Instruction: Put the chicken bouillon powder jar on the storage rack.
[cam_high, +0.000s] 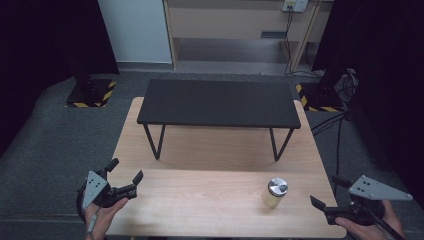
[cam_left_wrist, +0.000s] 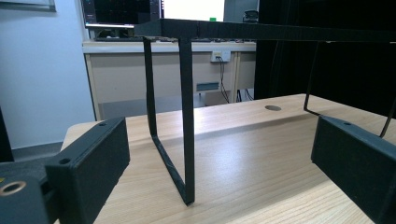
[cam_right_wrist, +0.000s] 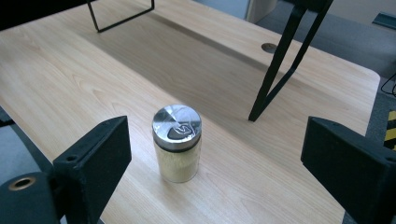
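Beyond the black shelf – far table strip hidden – jar upright.

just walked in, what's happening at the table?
Nothing is held yet. A person has the left gripper and the right gripper open at the near edge of the wooden table. A jar with a metal lid stands upright near the right gripper. A black shelf stands farther back.
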